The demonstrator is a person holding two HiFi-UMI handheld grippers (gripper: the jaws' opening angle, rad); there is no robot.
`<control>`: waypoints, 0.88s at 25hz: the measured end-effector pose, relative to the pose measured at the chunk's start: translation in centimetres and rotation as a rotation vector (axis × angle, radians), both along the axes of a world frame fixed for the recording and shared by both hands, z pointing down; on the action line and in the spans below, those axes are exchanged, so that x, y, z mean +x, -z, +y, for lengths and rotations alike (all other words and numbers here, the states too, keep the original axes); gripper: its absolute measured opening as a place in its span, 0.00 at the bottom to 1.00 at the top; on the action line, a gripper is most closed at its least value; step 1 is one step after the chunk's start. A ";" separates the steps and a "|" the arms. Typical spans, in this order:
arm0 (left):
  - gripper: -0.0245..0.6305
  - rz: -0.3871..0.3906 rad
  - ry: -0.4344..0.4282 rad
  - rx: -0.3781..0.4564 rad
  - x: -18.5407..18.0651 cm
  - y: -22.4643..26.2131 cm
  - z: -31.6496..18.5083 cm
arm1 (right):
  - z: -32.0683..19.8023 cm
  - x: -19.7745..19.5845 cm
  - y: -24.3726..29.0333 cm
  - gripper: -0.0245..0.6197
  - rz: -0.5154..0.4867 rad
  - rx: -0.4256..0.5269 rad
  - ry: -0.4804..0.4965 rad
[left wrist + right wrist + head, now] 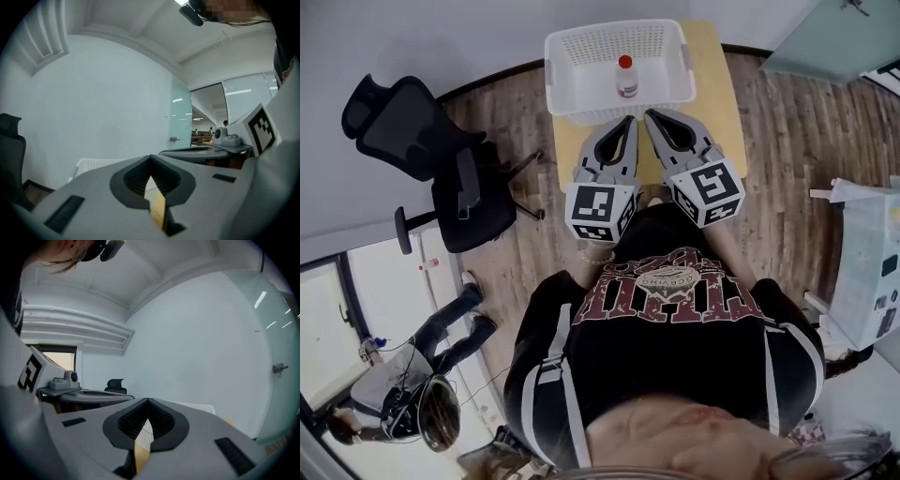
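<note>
Chair (441, 178): well left of the table (724, 103).
Left gripper (627, 123): jaws closed together, empty; tips just short of the basket (555, 70).
Bottle (625, 77): upright inside the basket, near its middle, ahead of both tips.
Right gripper (650, 115): jaws closed, empty, just beside the left.
Care: a clean grasp likely needs the jaws parted first, then lifted over the near wall.
</note>
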State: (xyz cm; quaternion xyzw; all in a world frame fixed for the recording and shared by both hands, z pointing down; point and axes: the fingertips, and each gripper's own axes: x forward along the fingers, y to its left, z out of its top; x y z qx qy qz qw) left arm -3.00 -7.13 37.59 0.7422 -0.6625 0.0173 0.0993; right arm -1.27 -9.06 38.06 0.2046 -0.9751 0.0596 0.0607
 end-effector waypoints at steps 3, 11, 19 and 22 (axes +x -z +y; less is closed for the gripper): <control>0.11 0.003 0.019 -0.007 -0.3 -0.4 0.0 | -0.2 0.0 -0.4 0.06 0.002 -0.009 0.009; 0.11 0.020 0.029 -0.004 -2.3 -0.5 0.0 | -0.6 -1.3 -0.8 0.06 0.025 -0.010 -0.011; 0.11 0.040 -0.012 0.004 -4.6 -0.2 -1.4 | -1.9 -3.3 -0.9 0.06 0.047 -0.013 -0.065; 0.11 0.041 -0.025 0.004 -5.3 -0.2 -2.0 | -2.4 -3.9 -1.2 0.06 0.055 -0.017 -0.082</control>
